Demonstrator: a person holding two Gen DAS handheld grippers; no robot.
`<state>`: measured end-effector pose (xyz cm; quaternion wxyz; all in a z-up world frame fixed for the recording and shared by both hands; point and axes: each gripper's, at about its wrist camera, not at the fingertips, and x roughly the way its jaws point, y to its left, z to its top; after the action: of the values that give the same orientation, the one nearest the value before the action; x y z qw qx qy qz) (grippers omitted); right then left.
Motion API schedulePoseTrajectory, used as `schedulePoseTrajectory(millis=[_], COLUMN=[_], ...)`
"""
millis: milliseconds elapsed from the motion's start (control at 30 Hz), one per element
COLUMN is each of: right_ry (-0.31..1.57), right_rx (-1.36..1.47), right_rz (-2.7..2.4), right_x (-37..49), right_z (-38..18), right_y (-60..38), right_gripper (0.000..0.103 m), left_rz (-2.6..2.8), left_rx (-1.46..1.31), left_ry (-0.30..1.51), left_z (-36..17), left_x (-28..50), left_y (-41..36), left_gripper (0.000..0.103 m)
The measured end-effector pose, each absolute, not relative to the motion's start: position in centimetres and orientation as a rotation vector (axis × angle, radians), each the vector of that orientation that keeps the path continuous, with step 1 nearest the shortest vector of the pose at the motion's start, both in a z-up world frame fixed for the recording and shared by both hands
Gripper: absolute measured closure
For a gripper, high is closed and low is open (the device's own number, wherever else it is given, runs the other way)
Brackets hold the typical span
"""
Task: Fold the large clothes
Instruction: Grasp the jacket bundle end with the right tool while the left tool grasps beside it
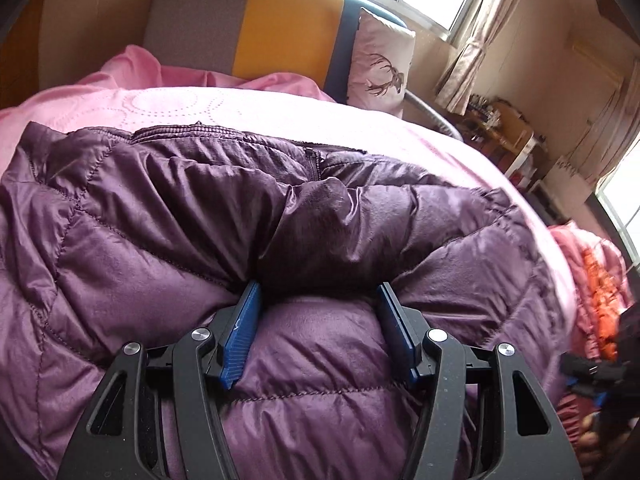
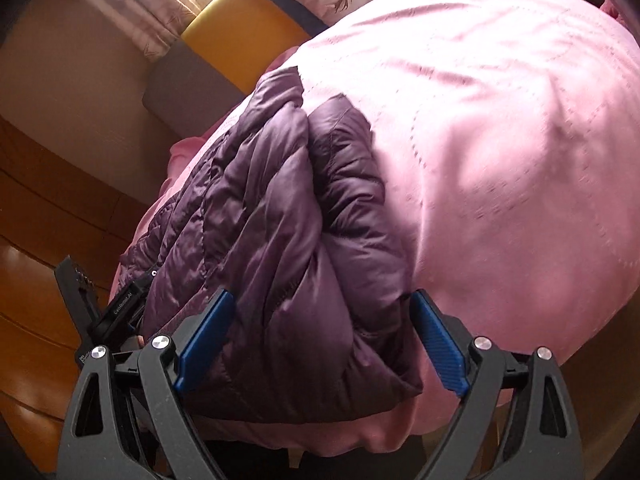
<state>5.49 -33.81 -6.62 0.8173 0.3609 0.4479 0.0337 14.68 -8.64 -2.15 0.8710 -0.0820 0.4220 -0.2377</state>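
A dark purple quilted down jacket (image 1: 200, 232) lies on a pink bedspread (image 1: 280, 116), its zipper and collar toward the headboard. My left gripper (image 1: 318, 292) is open, its blue pads pressed down into the puffy fabric with a bulge of jacket between them. In the right wrist view the jacket (image 2: 288, 240) lies folded lengthwise near the bed's edge. My right gripper (image 2: 322, 300) is open and hovers over the jacket's near end, its pads either side of it. The right gripper also shows at the right edge of the left wrist view (image 1: 592, 372).
A grey, yellow and blue headboard (image 1: 260, 24) and a deer-print pillow (image 1: 380, 60) stand at the bed's head. Curtained windows and a cluttered shelf (image 1: 500, 132) are at the right. A pink and orange blanket (image 1: 596, 280) lies beside the bed. Wood floor (image 2: 48, 240) is at the left.
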Motion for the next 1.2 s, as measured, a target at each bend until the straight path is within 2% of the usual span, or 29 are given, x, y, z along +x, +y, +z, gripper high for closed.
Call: schedulePoseTrajectory(millis=[167,233,400,433,600,700,900,1033,1200], right_ry=[0.962,0.965,0.966,0.961,0.886,0.844,0.826,0.838,0.860], right_rx=[0.839,0.844,0.801,0.778,0.662,0.561,0.399,0.324,0.208], right_rz=[0.130,0.151,0.224,0.246,0.357,0.440,0.545,0.576,0.603], right_x=[5.7,5.7,5.8,5.9,6.6,7.7,9.5,10.4,10.8], right_z=[-7.5,-7.6,-5.8,-5.0,0.7,4.0,6.9,7.6,7.0], right_y=[-33.5,-33.2,-31.9,-31.4,-27.4,-23.6,-16.4,-12.9,-8.2], right_gripper=[0.013,0.019,0.044,0.047,0.072,0.077,0.079,0.080,0.080], left_rz=[-0.457,-0.459,-0.449,-0.448,-0.460,-0.469,-0.521,-0.560,-0.477], left_rx=[-0.121,-0.096,-0.046,-0.042,-0.068,-0.094,-0.202,-0.318,-0.408], left_ry=[0.847,0.844,0.836,0.837,0.846,0.847,0.866,0.883,0.797], left_z=[-0.7,-1.0,-2.1,-2.4,-3.1,-3.2,-2.7,-0.9,2.0], left_x=[12.2,11.7,11.3,11.4,11.8,11.8,11.9,11.0,8.9], left_y=[-7.0,-7.0,-8.0,-8.1,-7.8,-7.4,-5.4,-1.1,6.7], left_gripper=[0.045,0.045,0.045,0.045,0.045,0.045,0.050,0.051,0.051])
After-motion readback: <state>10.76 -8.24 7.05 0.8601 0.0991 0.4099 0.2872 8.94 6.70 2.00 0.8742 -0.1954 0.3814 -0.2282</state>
